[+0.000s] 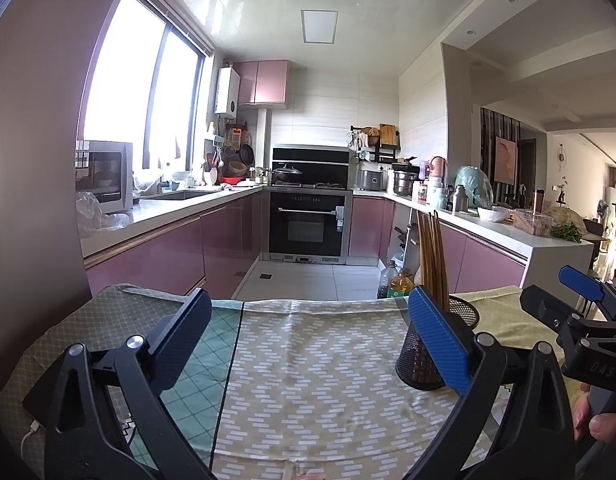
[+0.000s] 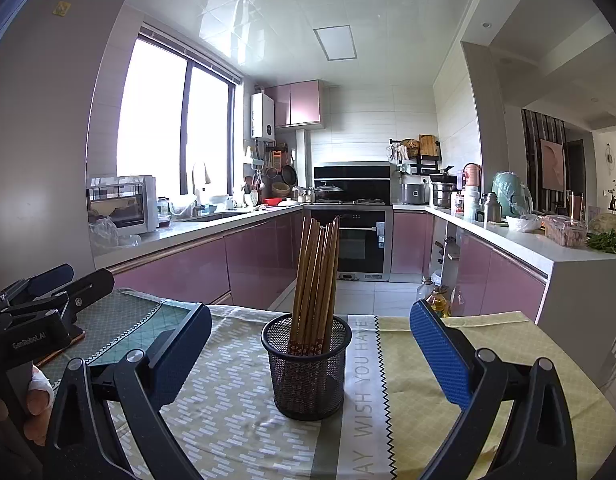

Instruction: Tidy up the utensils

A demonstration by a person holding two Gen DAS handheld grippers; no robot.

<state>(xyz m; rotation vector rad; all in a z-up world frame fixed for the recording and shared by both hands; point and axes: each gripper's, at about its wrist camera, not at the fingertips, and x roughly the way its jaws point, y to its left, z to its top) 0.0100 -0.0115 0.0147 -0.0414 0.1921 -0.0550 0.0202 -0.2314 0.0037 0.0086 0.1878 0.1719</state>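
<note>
Chopsticks point(image 2: 315, 280) upright, leaning slightly right, in mesh cup point(image 2: 306, 372)

Wooden chopsticks point(image 2: 313, 280) (matt), wire-mesh holder point(image 2: 306, 372)

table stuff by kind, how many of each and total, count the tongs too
mesh utensil holder: 1
bundle of wooden chopsticks standing in the holder: 1 bundle (single sticks overlap too much to count)
patterned cloths on the table: 3, green, beige and yellow
left tongs: 1, open
right tongs: 1, open
total: 7
</note>
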